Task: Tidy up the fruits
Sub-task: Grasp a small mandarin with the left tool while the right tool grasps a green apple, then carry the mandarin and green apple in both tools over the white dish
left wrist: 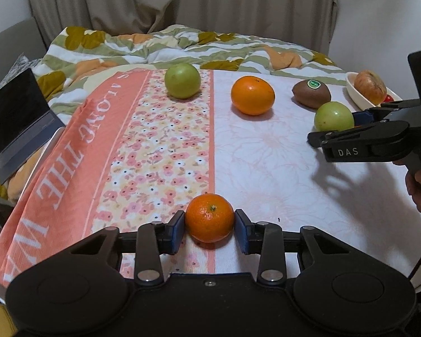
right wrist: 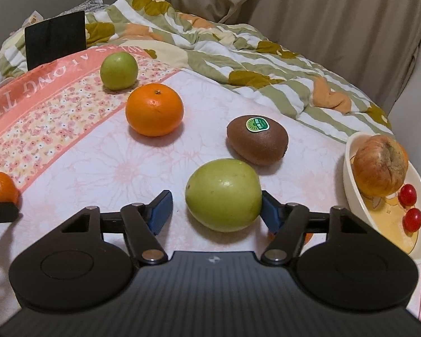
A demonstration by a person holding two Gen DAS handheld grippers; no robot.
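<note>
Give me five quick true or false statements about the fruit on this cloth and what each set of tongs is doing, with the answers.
1. The left tongs are clamped on a small orange. True.
2. The right tongs are gripping the kiwi. False: a green apple sits between them, and the left pad stands clear of it.
3. The bowl is empty. False: it holds a reddish apple and two cherry tomatoes.
4. The kiwi has a green sticker. True.
5. Only one green apple is on the cloth. False: another green apple lies farther back.
</note>
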